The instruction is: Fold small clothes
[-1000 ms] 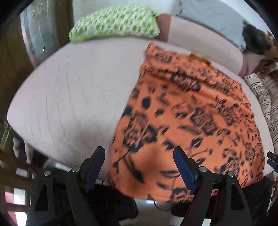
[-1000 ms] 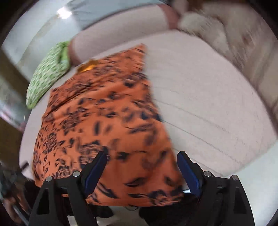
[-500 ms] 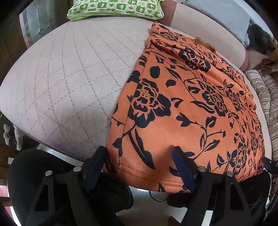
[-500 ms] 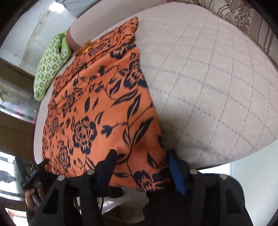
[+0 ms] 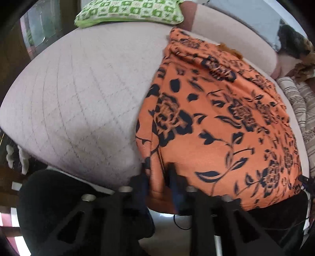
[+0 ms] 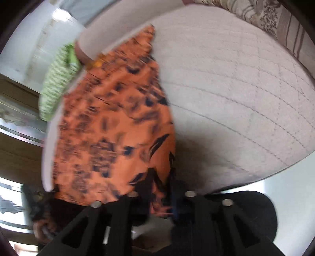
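An orange garment with a black flower print [image 5: 226, 122] lies spread on a pale quilted bed [image 5: 78, 94], its near hem hanging over the front edge. My left gripper [image 5: 157, 177] is shut on the hem near the garment's left corner. In the right wrist view the same garment [image 6: 118, 122] lies left of centre, and my right gripper [image 6: 159, 189] is shut on its near right corner. Both views are blurred by motion.
A green patterned pillow [image 5: 128, 11] lies at the far edge of the bed. A striped blanket [image 5: 301, 102] lies at the bed's right side, also in the right wrist view [image 6: 275, 21]. Bare quilted mattress [image 6: 236, 98] lies right of the garment.
Both grippers went from wide open around the hem to shut on it. Both views have shifted and blurred, and the hem is bunched between the fingers.
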{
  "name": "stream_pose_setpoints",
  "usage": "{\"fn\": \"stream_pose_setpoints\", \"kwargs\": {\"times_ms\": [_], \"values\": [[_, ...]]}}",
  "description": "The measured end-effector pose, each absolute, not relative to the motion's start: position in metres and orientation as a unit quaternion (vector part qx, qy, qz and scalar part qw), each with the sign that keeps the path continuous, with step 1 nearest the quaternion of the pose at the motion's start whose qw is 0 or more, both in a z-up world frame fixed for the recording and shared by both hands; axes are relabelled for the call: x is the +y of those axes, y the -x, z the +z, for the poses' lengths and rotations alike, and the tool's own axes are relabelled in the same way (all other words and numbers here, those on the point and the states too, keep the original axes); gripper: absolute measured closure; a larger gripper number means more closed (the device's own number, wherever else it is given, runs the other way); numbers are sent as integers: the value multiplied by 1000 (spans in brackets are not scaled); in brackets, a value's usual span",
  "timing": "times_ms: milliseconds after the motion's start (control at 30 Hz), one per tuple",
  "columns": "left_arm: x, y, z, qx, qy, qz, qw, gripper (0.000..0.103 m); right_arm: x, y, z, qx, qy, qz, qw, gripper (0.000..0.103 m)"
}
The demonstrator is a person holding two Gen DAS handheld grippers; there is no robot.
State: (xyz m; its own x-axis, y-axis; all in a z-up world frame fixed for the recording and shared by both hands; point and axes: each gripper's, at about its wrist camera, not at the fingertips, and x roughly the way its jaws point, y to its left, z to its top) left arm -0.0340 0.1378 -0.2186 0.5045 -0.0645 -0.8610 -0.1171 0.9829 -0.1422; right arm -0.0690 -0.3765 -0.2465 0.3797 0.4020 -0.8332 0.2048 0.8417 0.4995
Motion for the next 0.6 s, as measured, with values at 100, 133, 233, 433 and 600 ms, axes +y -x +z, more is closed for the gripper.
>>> {"fn": "stream_pose_setpoints", "kwargs": {"times_ms": [100, 133, 233, 433, 600], "values": [[136, 37, -222, 504, 98, 7, 858, 42, -365, 70, -243, 550, -249, 69, 794, 42], [134, 37, -224, 507, 88, 7, 857, 48, -362, 68, -243, 553, -247, 73, 792, 42], [129, 39, -216, 503, 78, -19, 860, 92, -364, 61, -246, 558, -275, 91, 778, 95], [135, 49, -166, 442, 114, -43, 889, 93, -374, 60, -193, 476, -352, 156, 791, 95], [139, 25, -134, 421, 141, -61, 894, 92, -375, 33, -174, 435, -387, 185, 792, 95]]}}
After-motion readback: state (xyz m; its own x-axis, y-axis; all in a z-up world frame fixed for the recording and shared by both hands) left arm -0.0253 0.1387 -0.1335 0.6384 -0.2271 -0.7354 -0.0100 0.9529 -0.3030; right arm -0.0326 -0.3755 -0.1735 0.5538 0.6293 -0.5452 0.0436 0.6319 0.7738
